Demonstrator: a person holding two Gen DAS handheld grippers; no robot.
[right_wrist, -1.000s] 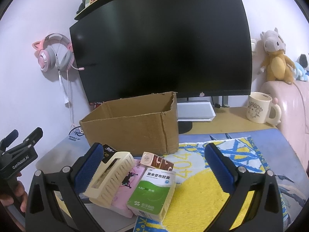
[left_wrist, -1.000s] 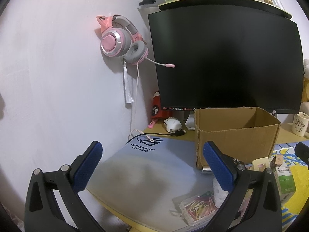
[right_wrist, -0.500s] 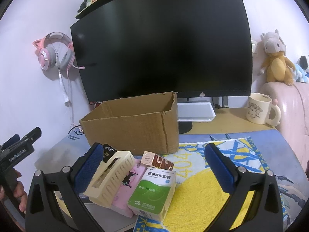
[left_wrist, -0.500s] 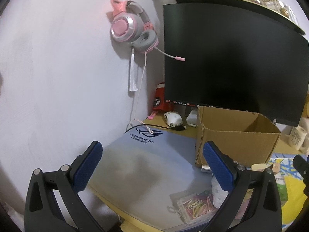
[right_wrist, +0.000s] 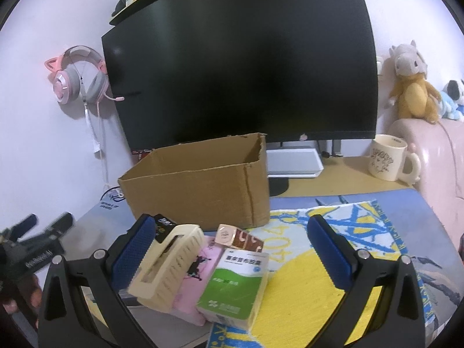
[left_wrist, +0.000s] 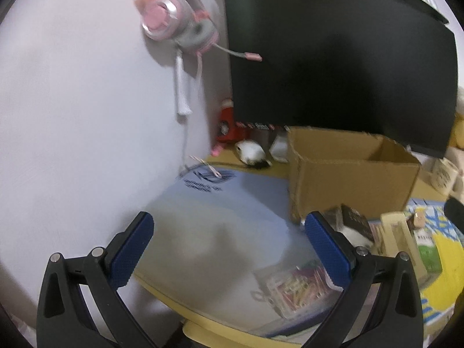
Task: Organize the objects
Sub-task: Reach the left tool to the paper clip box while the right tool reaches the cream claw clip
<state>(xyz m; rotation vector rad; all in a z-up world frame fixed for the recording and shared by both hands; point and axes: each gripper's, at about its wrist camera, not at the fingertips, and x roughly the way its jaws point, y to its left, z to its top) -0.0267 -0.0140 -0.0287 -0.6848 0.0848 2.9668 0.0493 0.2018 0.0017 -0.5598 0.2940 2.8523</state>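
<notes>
An open cardboard box (right_wrist: 200,188) stands on the desk before the monitor; it also shows in the left wrist view (left_wrist: 348,174). In front of it lies a pile: a green-and-white medicine box (right_wrist: 235,284), a cream plastic holder (right_wrist: 165,264), a pink packet (right_wrist: 194,275), a small brown box (right_wrist: 237,237) and a black box (left_wrist: 355,220). A clear case of coloured paper clips (left_wrist: 293,284) lies near the desk's front edge. My right gripper (right_wrist: 232,255) is open just above the pile. My left gripper (left_wrist: 232,249) is open and empty over the grey mouse mat (left_wrist: 217,217).
A black monitor (right_wrist: 240,63) stands behind the box. A pink headset (left_wrist: 177,29) hangs on the left wall. A white mouse (left_wrist: 250,152) and a red bottle (left_wrist: 227,124) sit at the back left. A cream mug (right_wrist: 388,161) stands at the right, near plush toys (right_wrist: 411,84).
My left gripper has swung left and lower, so the box and pile shift right in its view. My right gripper has hardly moved. Both stay open.
</notes>
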